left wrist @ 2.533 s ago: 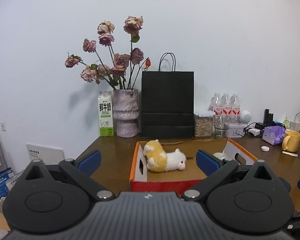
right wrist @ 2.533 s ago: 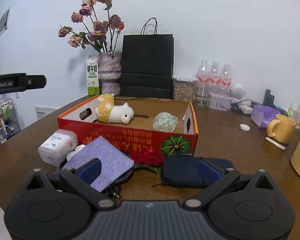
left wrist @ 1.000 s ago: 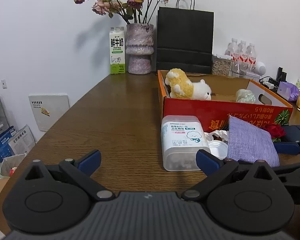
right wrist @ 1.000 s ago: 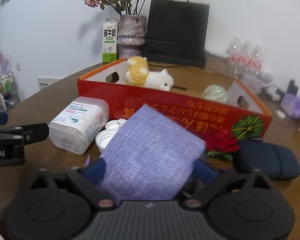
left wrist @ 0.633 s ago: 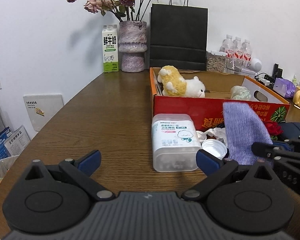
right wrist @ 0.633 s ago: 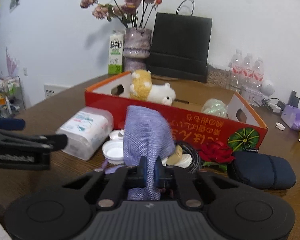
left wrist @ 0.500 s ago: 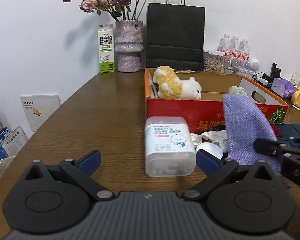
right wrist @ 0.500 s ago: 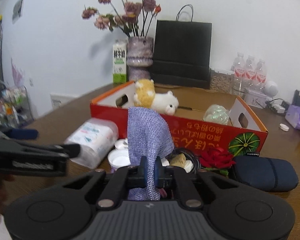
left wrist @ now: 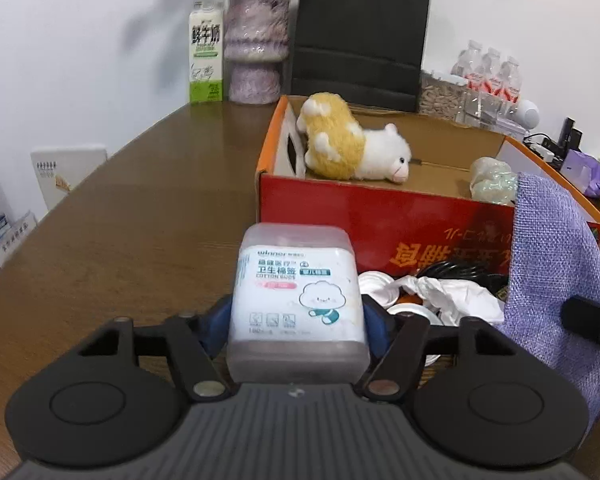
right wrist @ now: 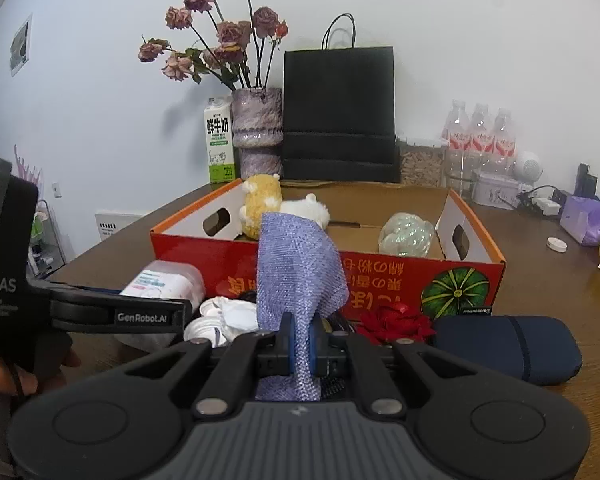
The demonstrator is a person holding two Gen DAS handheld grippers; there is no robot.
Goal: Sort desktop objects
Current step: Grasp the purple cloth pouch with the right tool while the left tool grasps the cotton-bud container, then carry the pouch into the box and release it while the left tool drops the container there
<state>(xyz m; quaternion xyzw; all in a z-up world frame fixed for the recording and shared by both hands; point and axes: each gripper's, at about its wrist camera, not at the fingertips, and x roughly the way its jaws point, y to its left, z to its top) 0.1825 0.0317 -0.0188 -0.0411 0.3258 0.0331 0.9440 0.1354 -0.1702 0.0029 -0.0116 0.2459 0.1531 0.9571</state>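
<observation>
Left wrist view: the cotton bud box [left wrist: 296, 300] is flanked by the closing left gripper [left wrist: 296, 326], angled downward; the purple pouch [right wrist: 300, 276] is clamped in the right gripper [right wrist: 300, 344], just before the red box [right wrist: 380, 276].

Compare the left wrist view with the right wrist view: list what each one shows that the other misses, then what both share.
Only the left wrist view shows the left gripper closing on the cotton bud box, its printed label facing up.

Only the right wrist view shows the right gripper shut on the purple cloth, the navy pouch, the red flower and the dried roses.

Both show the red cardboard box, plush toy, milk carton and black paper bag.
</observation>
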